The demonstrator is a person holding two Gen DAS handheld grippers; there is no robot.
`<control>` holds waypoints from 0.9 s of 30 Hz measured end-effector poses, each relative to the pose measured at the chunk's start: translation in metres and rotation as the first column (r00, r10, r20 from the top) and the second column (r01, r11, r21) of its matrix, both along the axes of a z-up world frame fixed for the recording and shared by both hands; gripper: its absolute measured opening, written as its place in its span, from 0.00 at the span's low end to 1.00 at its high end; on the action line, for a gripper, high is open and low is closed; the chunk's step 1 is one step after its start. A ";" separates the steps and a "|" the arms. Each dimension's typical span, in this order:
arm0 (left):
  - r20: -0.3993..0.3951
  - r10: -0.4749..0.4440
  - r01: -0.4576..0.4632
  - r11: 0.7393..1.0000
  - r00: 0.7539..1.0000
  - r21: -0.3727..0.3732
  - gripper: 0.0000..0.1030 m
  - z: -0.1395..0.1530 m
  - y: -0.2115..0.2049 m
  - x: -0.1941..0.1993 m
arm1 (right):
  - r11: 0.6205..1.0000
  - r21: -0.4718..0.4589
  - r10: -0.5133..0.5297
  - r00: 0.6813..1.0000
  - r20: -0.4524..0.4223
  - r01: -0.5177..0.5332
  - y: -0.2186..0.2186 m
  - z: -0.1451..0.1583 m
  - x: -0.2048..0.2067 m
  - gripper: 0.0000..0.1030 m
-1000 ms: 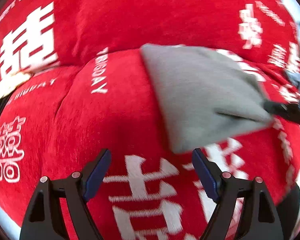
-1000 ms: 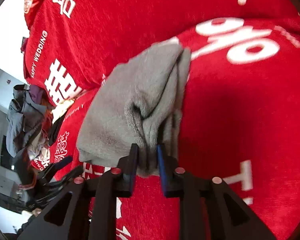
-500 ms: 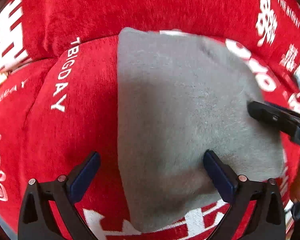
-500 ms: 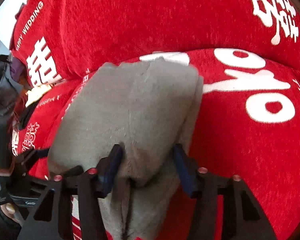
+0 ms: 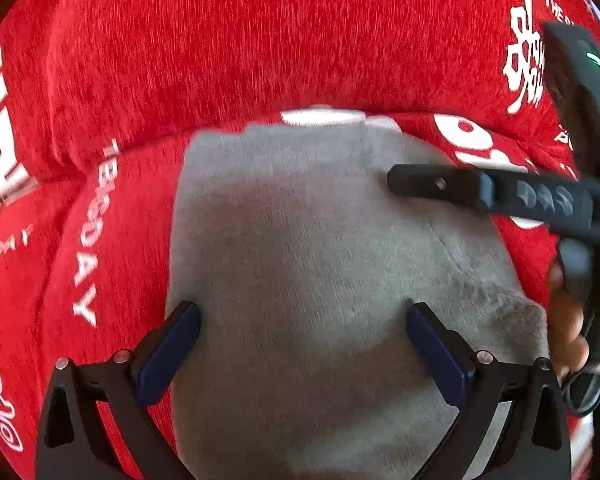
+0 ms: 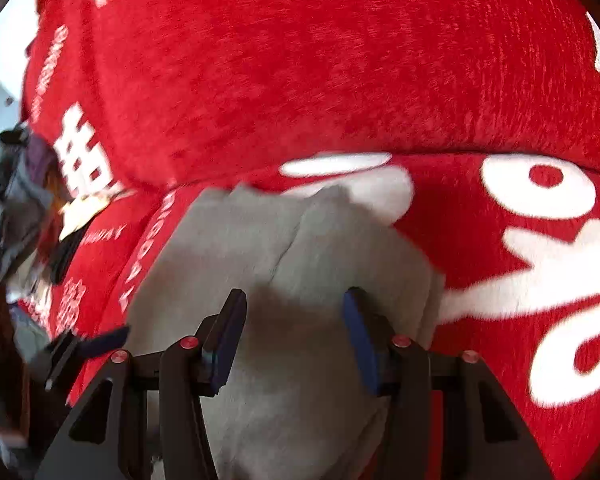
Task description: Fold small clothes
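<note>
A folded grey garment (image 5: pixel 308 264) lay flat on a red plush cover (image 5: pixel 260 52) printed with white characters and lettering — the word "DAY" ran down the cloth at about 9 o'clock from the garment in the left wrist view. Behind it, toward 12 o'clock, the red fabric rose in a padded bulge.

The left gripper (image 5: pixel 304 354) stood with its 2 blue-padded fingers (image 5: pixel 168 354) wide apart, straddling the near part of the garment. Whether the pads actually touched the fabric I could not tell. From about 3 o'clock in that view the black fingers of the right gripper (image 5: pixel 488 192) reached in over the garment's far right part, with the person's hand (image 5: pixel 568 328) behind them at 4 o'clock.

Seen from the right wrist, the right gripper (image 6: pixel 294 338) was also spread, its 2 pads (image 6: pixel 230 336) parted with nothing pinched between them — the grey garment (image 6: pixel 284 248) lay beneath and beyond them, a soft crease running up toward its far edge at 12 o'clock. The garment's right border showed stacked layers at about 3 o'clock. At 8 o'clock a tip of the left gripper (image 6: pixel 100 340) showed at the garment's left edge. Far off at 9 o'clock a blurred heap of dark clothing (image 6: pixel 12 184) sat past the edge of the red cover (image 6: pixel 300 72).
</note>
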State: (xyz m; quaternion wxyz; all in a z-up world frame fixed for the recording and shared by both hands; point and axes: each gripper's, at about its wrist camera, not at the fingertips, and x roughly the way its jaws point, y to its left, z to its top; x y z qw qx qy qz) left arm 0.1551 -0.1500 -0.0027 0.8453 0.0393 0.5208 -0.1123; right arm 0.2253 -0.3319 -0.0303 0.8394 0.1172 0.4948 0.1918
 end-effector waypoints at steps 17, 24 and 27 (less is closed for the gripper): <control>-0.228 0.217 -0.246 0.963 0.949 -0.106 1.00 -0.026 0.063 0.075 | 0.936 -0.337 0.137 0.988 0.071 -0.105 0.048 0.019 -0.087 0.61; -0.043 0.138 -0.139 0.990 0.990 -0.031 1.00 0.016 0.051 0.017 | 0.910 -0.415 0.068 0.987 0.143 -0.003 0.028 0.017 -0.161 0.68; 0.030 0.093 -0.092 0.996 0.995 -0.023 1.00 0.035 0.045 -0.013 | 0.889 -0.457 0.068 0.988 0.140 0.003 0.028 0.025 -0.182 0.68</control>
